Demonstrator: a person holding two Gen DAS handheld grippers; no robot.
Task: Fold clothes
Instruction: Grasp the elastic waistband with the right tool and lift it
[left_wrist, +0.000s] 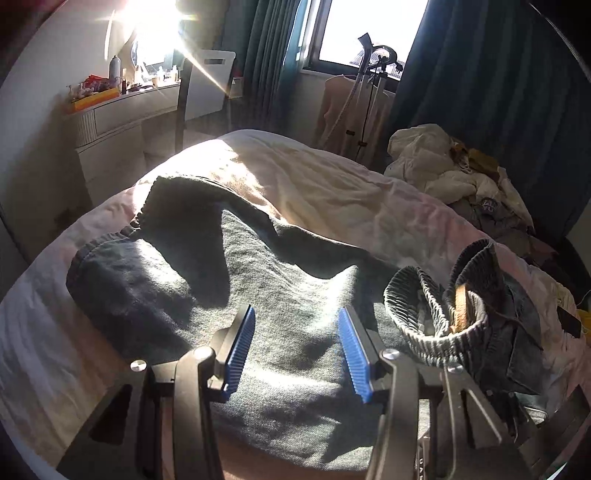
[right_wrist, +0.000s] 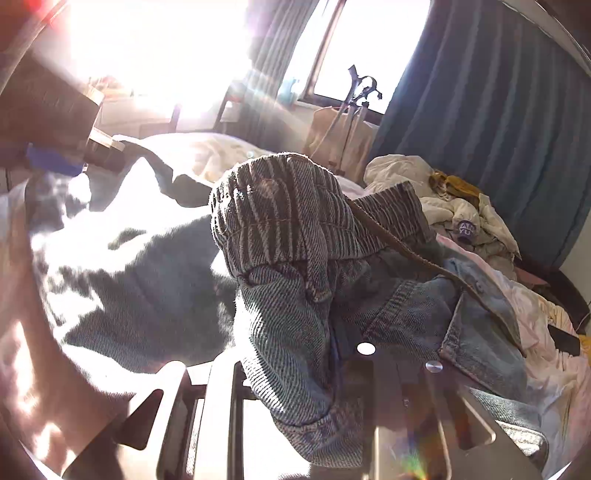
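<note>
Denim jeans (right_wrist: 295, 295): pinched at the bunched waistband by the right gripper (right_wrist: 295, 384), lifted above the bed (left_wrist: 314, 192) for folding. Left gripper (left_wrist: 297, 354): jaws parted, empty, over the dark grey garment (left_wrist: 229, 266) spread at the bed's near edge.

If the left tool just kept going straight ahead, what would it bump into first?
Most likely the dark green garment spread on the bed. The left tool points down at it with nothing between its open blue pads, though depth is hard to judge.

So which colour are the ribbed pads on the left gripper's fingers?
Blue pads, clearest in the left wrist view.
</note>
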